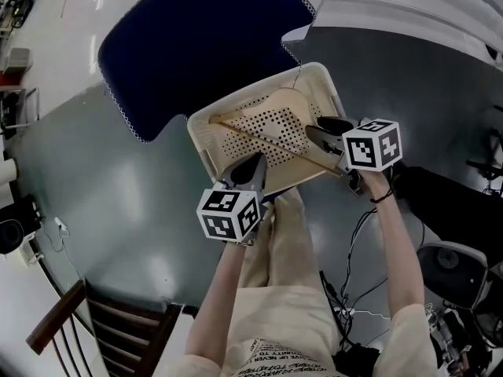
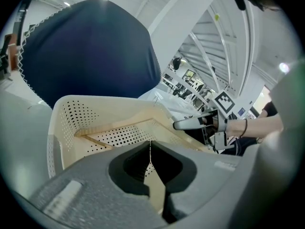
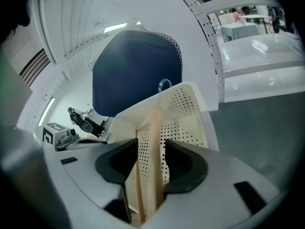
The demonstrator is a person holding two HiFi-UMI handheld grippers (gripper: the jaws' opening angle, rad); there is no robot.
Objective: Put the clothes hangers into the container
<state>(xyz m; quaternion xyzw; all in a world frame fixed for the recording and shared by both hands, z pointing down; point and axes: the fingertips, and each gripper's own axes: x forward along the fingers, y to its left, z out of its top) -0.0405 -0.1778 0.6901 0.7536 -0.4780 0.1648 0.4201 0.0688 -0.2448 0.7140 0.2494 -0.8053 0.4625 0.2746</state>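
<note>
A cream perforated basket (image 1: 206,144) stands on the grey floor. A wooden hanger (image 1: 267,136) lies slantwise inside it, its metal hook (image 1: 297,73) at the far rim. My right gripper (image 1: 322,132) is at the basket's right side. In the right gripper view its jaws (image 3: 151,149) stand open, with the hanger's arm (image 3: 155,128) running loose between them. My left gripper (image 1: 253,167) hangs over the basket's near rim. Its jaws (image 2: 150,147) meet at the tips, shut, with nothing that I can make out between them. The left gripper view looks into the basket (image 2: 66,113) at the hanger (image 2: 119,126).
A dark blue cloth (image 1: 196,38) with a scalloped edge lies beyond the basket. A white surface (image 1: 409,6) fills the far right. A wooden chair (image 1: 118,320) stands at the near left, and cables (image 1: 346,289) trail on the floor by my right arm.
</note>
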